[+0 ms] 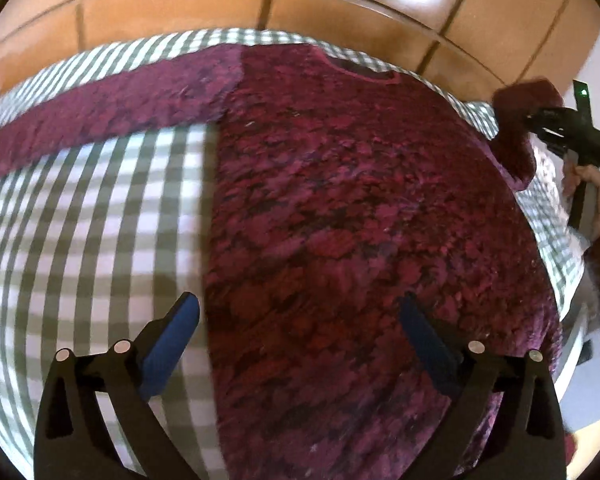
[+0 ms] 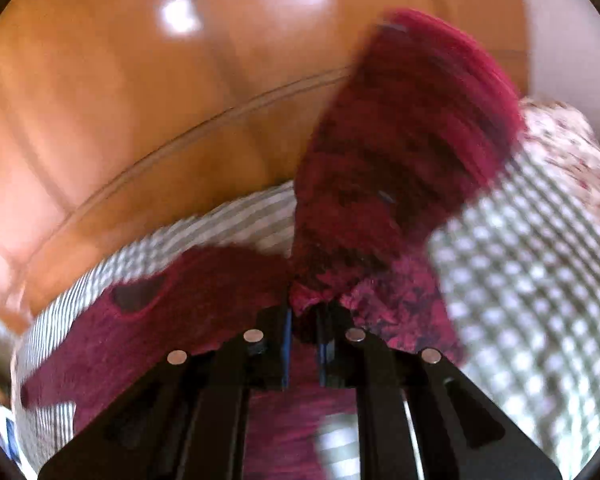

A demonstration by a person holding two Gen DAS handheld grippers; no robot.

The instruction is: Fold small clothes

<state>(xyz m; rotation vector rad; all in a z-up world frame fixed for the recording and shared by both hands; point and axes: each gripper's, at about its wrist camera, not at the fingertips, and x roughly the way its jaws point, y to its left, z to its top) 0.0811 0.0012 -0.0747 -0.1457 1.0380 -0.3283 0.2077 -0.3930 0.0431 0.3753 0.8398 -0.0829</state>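
— So where's the sweater (image 1: 340,208)?
— Flat on the checked cloth (image 1: 84,220), collar at the far edge.
— Grippers?
— Left gripper (image 1: 300,320) spread wide above the hem; right gripper (image 2: 305,320) pinching one sleeve (image 2: 400,152) — lifted at the right edge.

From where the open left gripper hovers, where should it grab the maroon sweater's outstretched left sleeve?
Probably the far cuff end of the left sleeve, coming down from above. That sleeve lies flat and straight across the checked cloth, so its edge is exposed. The left hand-held gripper is open; the right hand-held gripper already pinches the other sleeve.
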